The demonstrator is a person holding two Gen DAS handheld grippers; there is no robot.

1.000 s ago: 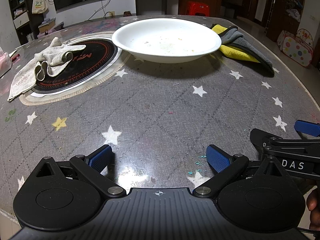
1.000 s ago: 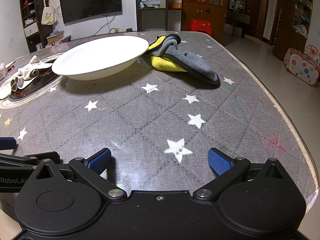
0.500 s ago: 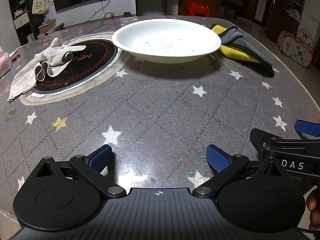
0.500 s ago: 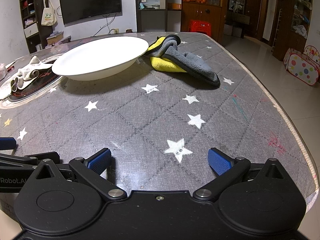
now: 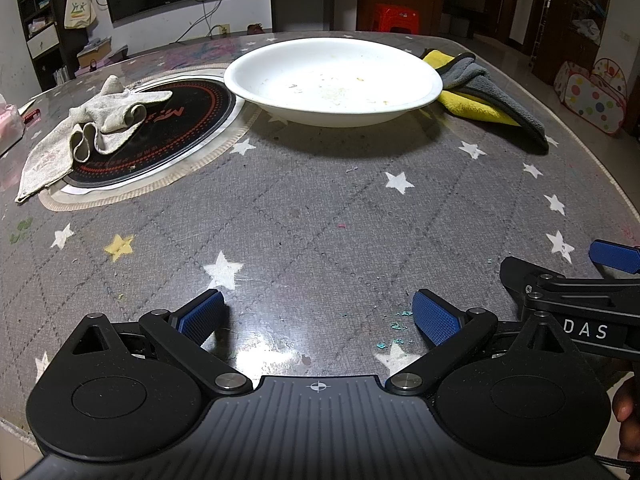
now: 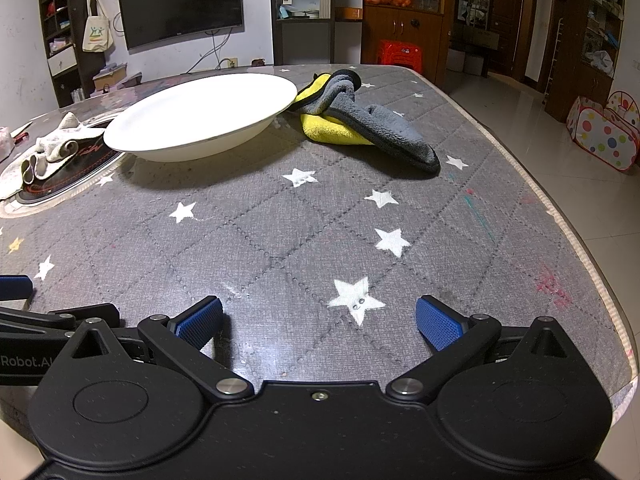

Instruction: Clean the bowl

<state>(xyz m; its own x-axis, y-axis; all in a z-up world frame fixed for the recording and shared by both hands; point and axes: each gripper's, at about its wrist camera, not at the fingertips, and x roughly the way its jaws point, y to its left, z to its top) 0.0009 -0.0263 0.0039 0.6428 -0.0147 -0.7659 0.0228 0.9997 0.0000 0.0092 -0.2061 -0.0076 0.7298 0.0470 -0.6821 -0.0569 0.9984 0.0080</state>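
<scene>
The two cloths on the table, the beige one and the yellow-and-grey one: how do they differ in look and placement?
The beige cloth is thin, worn and one colour; the yellow-and-grey cloth is plush and two-toned. The beige cloth lies crumpled partly over the round black cooktop, left of the white bowl; the yellow-and-grey cloth lies folded on the table cover, right of the bowl, its edge tucked by the rim. Both lie loose, held by neither gripper.

Bowl at the far middle of the bench, cloths to either side

We see the bowl (image 5: 334, 80) on the bench (image 5: 320, 216), far ahead of us. Just right of it, touching its rim, lies a folded cloth (image 5: 486, 94). To its left sits a round cooktop (image 5: 160, 128) set in the bench, with a rag (image 5: 92, 128) draped over its left part. Nearest us, our left hand-held gripper (image 5: 316, 316) and right hand-held gripper (image 6: 318, 318) sit side by side at the front edge.
</scene>
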